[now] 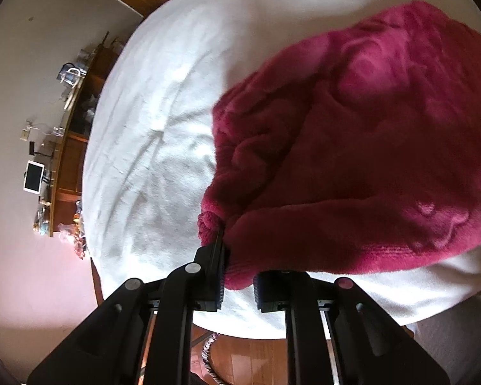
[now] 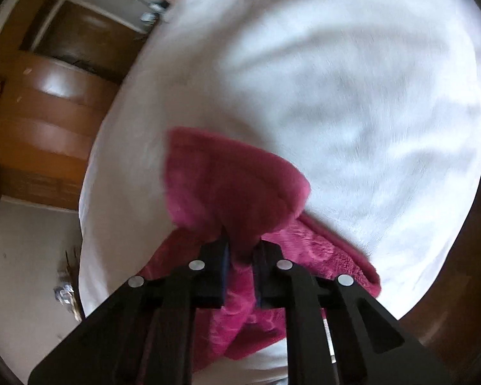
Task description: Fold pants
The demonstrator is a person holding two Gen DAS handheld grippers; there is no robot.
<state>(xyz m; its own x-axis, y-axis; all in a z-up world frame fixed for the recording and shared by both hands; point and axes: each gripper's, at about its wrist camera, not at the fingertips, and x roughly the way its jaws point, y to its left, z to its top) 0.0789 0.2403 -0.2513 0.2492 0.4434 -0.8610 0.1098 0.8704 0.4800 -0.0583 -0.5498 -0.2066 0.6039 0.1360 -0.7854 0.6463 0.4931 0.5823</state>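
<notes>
The pants [image 1: 368, 147] are fuzzy magenta fleece, lying bunched on a white bed cover [image 1: 163, 134]. My left gripper [image 1: 239, 256] is shut on a near corner of the pants, and fleece hides its right fingertip. In the right wrist view the pants [image 2: 227, 186] are folded over and lifted. My right gripper [image 2: 242, 250] is shut on a bunch of this fleece, which fills the gap between the fingers. The right wrist view is blurred by motion.
The white bed cover [image 2: 352, 96] fills most of both views. A wooden shelf [image 1: 70, 160] with small items and a white tablet [image 1: 33, 176] stands by the wall at left. Wooden wardrobe doors [image 2: 48, 122] stand beyond the bed. Wood floor [image 1: 250, 356] shows below.
</notes>
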